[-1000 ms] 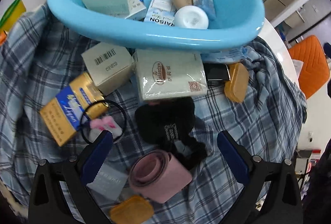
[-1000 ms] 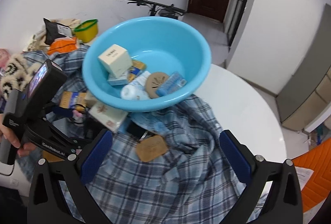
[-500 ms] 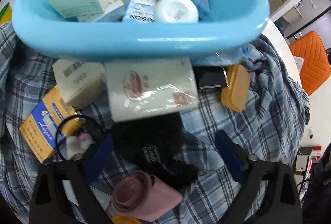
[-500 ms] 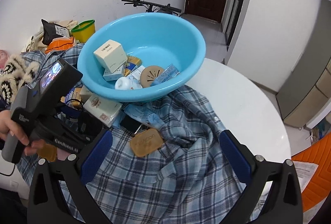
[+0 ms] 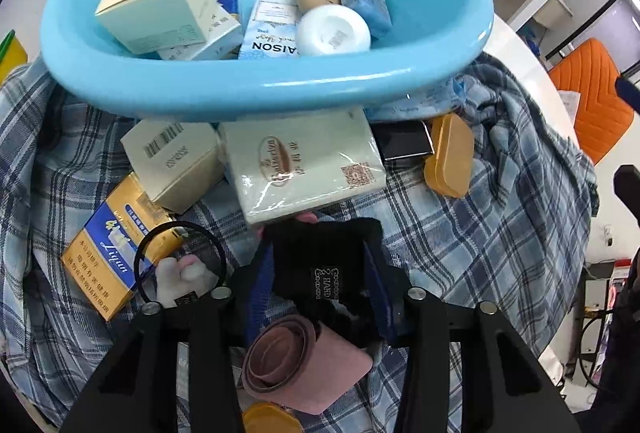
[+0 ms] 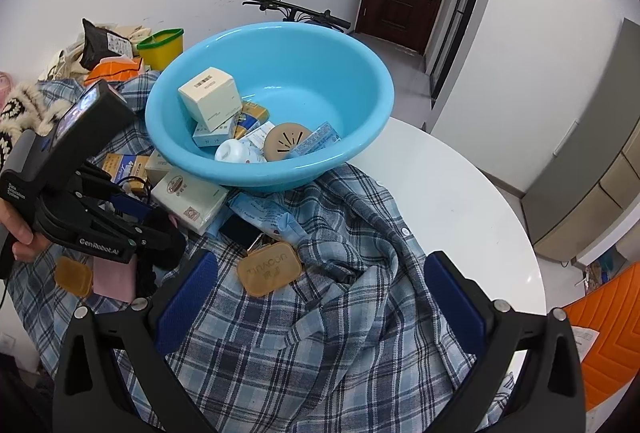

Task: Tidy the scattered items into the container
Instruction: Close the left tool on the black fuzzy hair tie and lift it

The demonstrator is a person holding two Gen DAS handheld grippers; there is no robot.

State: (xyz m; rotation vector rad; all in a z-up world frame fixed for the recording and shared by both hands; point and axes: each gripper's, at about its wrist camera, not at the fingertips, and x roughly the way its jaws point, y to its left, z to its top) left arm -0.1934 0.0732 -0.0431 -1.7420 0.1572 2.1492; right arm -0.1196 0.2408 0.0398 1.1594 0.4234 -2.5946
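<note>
Left hand-held gripper (image 5: 320, 273) pointing steeply down, jaws closing on a black fabric piece (image 5: 324, 257) with a small sewn label; the blue pads already sit against both flanks of the cloth and it bunches up between them. Right hand-held gripper (image 6: 312, 297) hangs with its jaws wide apart and nothing between them, over the plaid shirt (image 6: 320, 333) that covers the white desk (image 6: 460, 193). The blue basin (image 5: 260, 89), smooth hard plastic with a rolled rim, sits just ahead of the left gripper and already holds a cream carton, slim boxes, a white round jar and a blue wrapped packet. Risks as I judge them: the fabric is soft and limp, so the pads may catch only a fold and let it slide out on the lift. A dark ruffled trailing part runs back under the gripper beside the pink roll (image 5: 304, 365), which looks like felt or suede wound loosely; it could be dragged along or unwound. The black hair tie (image 5: 180, 261) with its pale fuzzy charm lies just left of the jaws and might snag. The film-wrapped tissue pack (image 5: 304, 165), glossy and squashy, touches the fabric's far edge and could be nudged. The shirt itself is loose and wrinkled; a deep pinch could lift it too.
</note>
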